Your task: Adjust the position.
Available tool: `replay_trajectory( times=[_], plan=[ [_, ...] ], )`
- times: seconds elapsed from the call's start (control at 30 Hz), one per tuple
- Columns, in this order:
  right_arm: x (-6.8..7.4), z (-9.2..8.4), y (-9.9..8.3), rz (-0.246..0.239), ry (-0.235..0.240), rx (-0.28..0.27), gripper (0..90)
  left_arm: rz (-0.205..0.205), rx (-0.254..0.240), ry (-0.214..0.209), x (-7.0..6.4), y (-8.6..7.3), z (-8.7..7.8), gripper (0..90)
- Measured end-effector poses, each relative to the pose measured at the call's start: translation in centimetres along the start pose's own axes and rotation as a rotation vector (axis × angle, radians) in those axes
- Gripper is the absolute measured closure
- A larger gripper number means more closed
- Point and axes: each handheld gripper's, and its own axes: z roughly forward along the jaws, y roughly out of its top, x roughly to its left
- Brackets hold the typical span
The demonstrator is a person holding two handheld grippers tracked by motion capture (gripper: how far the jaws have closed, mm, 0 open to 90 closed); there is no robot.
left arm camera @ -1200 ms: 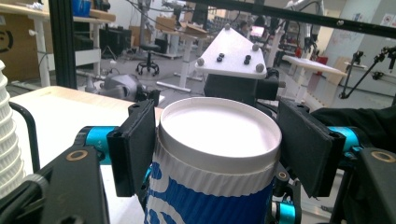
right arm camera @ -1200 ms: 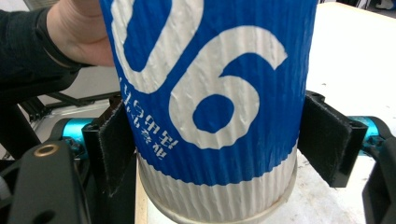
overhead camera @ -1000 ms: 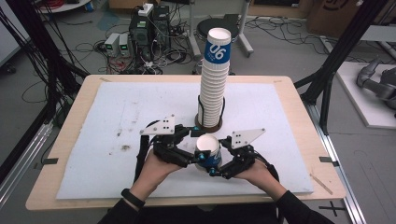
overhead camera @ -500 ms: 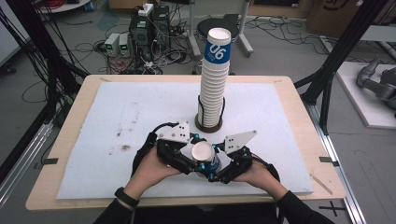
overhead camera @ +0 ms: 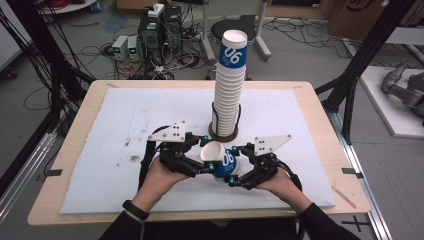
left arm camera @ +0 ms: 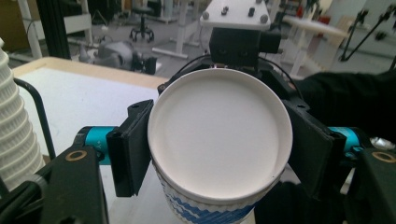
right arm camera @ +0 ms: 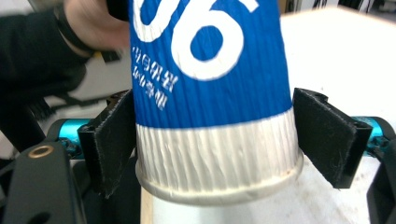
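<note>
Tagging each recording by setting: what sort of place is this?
Probably a robotics lab or workshop: black metal frame posts around the wooden table, computer boxes with tangled cables on the floor, and a grey robot arm lying nearby.

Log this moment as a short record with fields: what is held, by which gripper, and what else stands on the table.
held item: single paper cup, blue with white 06, tilted between the two grippers
right gripper: jaws at either side of the cup near its rim
left gripper: next to the cup; grip cannot be told
cup stack: tall, upright in a round holder behind the grippers
surface: white mat on a wooden table
</note>
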Motion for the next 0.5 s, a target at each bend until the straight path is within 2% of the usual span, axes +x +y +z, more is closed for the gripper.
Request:
replay_trajectory(
  times=[0.17,0.23,0.4,0.5],
  plan=[
    [-0.07,-0.43,0.13,0.017,-0.010,-0.058,15.7,-0.009,-0.081,0.007,0.02,-0.11,-0.32,30.2],
    [-0.11,-0.40,0.08,0.027,-0.016,-0.054,14.7,-0.018,-0.121,0.011,0.09,-0.18,-0.52,30.3],
    [-0.03,0.00,0.01,0.045,-0.033,-0.074,14.4,-0.037,-0.164,0.007,0.29,-0.38,-0.81,30.3],
    [-0.06,0.05,0.02,0.057,-0.022,-0.075,14.8,-0.040,-0.169,0.003,0.30,-0.45,-0.77,30.2]
  ],
)
